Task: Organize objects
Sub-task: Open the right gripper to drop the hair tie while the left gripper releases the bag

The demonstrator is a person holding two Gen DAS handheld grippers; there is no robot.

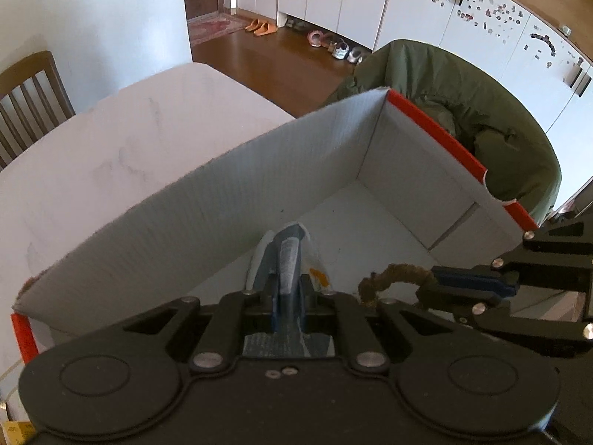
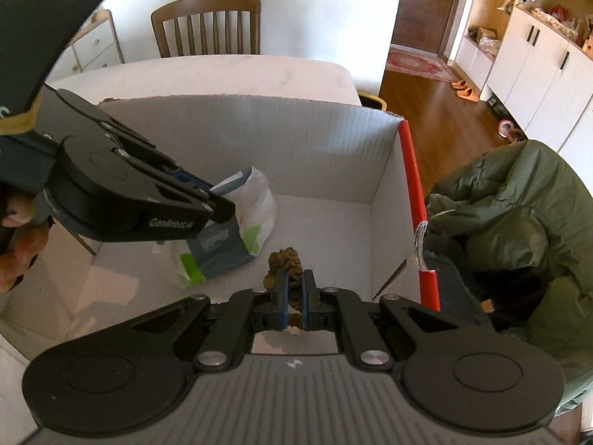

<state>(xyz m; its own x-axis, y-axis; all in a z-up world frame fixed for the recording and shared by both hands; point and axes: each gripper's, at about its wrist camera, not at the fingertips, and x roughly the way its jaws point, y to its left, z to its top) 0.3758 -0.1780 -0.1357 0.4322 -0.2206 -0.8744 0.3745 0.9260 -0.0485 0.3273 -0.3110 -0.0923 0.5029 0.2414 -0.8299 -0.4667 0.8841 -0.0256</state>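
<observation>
A white cardboard box (image 1: 192, 218) (image 2: 259, 137) with red edge strips stands on the white table. My left gripper (image 1: 288, 282) (image 2: 218, 200) is shut on a grey-and-white packet (image 1: 290, 256) (image 2: 222, 244) with green and orange marks, held inside the box just above its floor. My right gripper (image 2: 294, 285) (image 1: 430, 282) is shut on a brown scrunchie (image 2: 287, 259) (image 1: 393, 278), also inside the box, to the right of the packet. A hand (image 2: 15, 248) grips the left tool's handle.
A green padded jacket (image 1: 481, 111) (image 2: 519, 222) lies on a seat right beside the box's red-edged wall. A wooden chair (image 2: 207, 26) (image 1: 29, 100) stands at the table's far side. White cabinets (image 2: 537, 74) and shoes line the wooden floor beyond.
</observation>
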